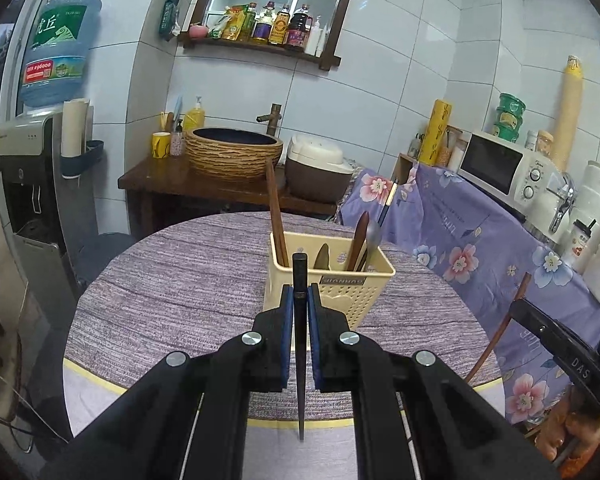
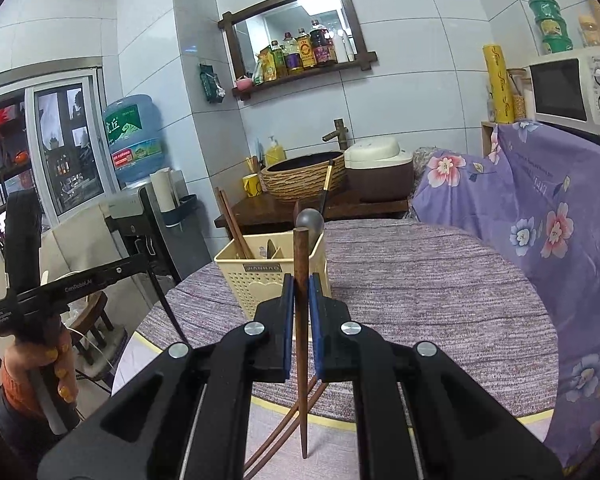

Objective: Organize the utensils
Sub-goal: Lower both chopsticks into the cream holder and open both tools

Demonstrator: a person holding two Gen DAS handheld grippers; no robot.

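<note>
My left gripper (image 1: 300, 292) is shut on a black chopstick (image 1: 300, 380), held upright above the near part of the round table. Just beyond it stands a cream perforated utensil holder (image 1: 332, 300) with brown chopsticks (image 1: 278, 220), spoons and a black-handled utensil in its compartments. My right gripper (image 2: 300, 280) is shut on a brown wooden chopstick (image 2: 300, 252), also upright, close to the holder (image 2: 268, 280). Two more brown chopsticks (image 2: 284, 428) slant below its jaws; whether they lie on the table I cannot tell. The left gripper (image 2: 80, 284) shows at far left, in a hand.
A purple woven mat (image 1: 172, 288) covers the table. Behind it are a wooden counter with a woven basin (image 1: 234, 152) and a rice cooker (image 1: 316, 168). A floral purple cloth (image 1: 480, 240) and a microwave (image 1: 508, 168) stand right; a water dispenser (image 1: 32, 168) is left.
</note>
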